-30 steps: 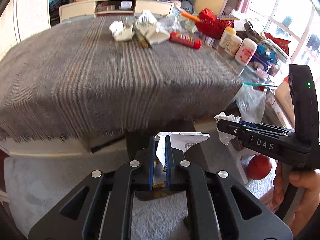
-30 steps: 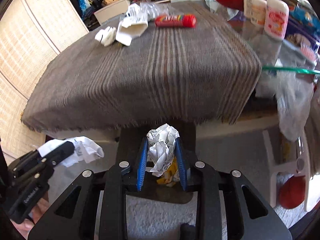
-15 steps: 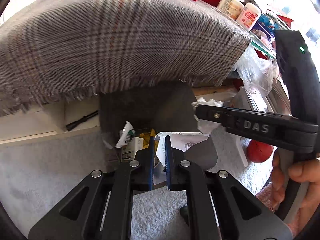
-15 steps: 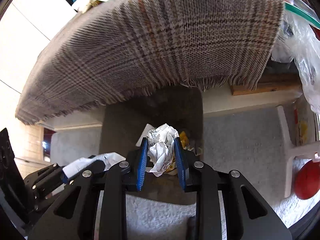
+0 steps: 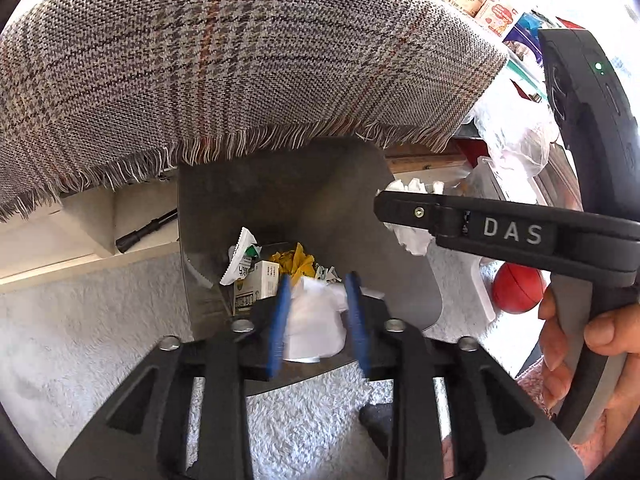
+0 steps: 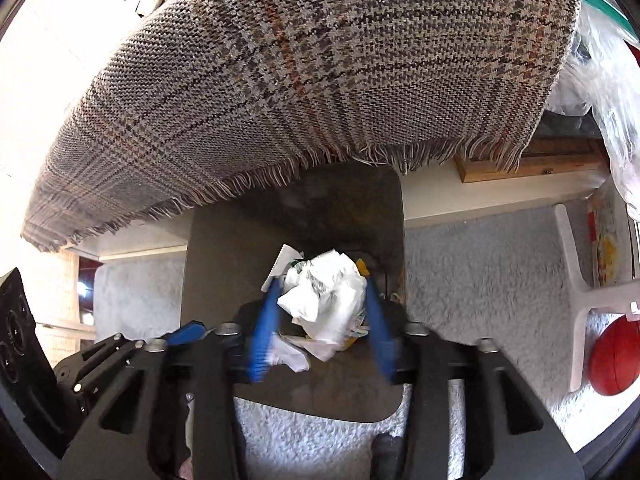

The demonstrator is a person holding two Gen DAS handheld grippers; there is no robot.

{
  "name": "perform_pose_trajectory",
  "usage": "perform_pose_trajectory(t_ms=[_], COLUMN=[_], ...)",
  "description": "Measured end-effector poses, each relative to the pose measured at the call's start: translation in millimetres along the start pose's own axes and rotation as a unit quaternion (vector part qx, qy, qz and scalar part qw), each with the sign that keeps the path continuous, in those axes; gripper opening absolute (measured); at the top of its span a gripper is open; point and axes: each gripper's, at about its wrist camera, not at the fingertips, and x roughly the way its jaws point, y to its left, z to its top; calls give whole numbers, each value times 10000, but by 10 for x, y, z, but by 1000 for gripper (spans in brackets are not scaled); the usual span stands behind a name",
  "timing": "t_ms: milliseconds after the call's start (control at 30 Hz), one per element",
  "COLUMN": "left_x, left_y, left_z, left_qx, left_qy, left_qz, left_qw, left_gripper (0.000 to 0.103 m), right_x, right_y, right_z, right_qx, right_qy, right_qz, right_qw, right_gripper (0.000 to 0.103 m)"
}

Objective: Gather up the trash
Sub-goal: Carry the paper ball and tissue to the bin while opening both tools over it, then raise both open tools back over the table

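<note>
A dark grey bin [image 5: 320, 184] stands on the carpet under the table edge; it shows in the right wrist view [image 6: 224, 248] too. It holds a small carton [image 5: 256, 288], yellow wrappers [image 5: 296, 260] and other scraps. My left gripper [image 5: 318, 320] is open above the bin, with white paper [image 5: 316, 320] loose between its spread blue fingers. My right gripper [image 6: 320, 324] is open too, with a crumpled white paper ball [image 6: 328, 292] loose between its fingers over the bin. The right gripper also shows in the left wrist view [image 5: 404, 208].
A plaid fringed tablecloth [image 5: 240, 60] hangs over the table just above the bin. Bottles [image 5: 496, 12] and a plastic bag [image 5: 516, 136] are at the table's right end. A red ball [image 6: 612, 356] and a white stool leg [image 6: 576, 272] are on the carpet at right.
Both grippers have dropped from table height to just above the bin. Both have opened, letting go of the white paper pieces they held.
</note>
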Motion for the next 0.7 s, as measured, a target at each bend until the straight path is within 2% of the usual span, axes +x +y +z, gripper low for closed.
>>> perform_pose_trajectory(t_ms=[67,133,167,233,267,300,333,400,500,567,700], left_x=[-25,-59,-82,-126,-161,-195,-216,-260,-303,-371,-578], left_y=[6,21,28,37,51,70,82,121,191,226,291], left_z=[-4,-5,-8,-15,-21,-31,-39,-71,-107,-113,-118], left_qx=[-10,-24,-25,-32,-40,-46,-41,-14,-41,-68,-117], left_qy=[-6,-22,-37,-80,-118,-157,-188,-258,-275,-361,-661], left_qz=[5,19,34,84,117,149,171,286,320,327,382], left_qw=[10000,10000,10000,9999,9999,9998,9997,9993,9991,9988,9970], left_gripper=[36,49,53,68,73,82,88,93,93,93,93], right_x=[-39,-73,-92,-156,-188,-232,-263,-313,-391,-442,-601], right_y=[-3,-5,-21,-68,-94,-127,-151,-209,-311,-310,-171], right_z=[-21,-31,-38,-38,-30,-24,-20,-23,-35,-38,-36], right_qx=[-57,-97,-93,-27,0,27,47,79,185,209,-123], right_qy=[-68,-99,-122,-200,-245,-311,-354,-396,-512,-669,-1151], right_qz=[-77,-154,-211,-308,-353,-424,-474,-454,-395,-412,-397], right_qw=[9999,9998,9997,9993,9991,9986,9982,9982,9977,9967,9925], right_gripper=[61,67,73,83,91,98,100,100,100,100,100])
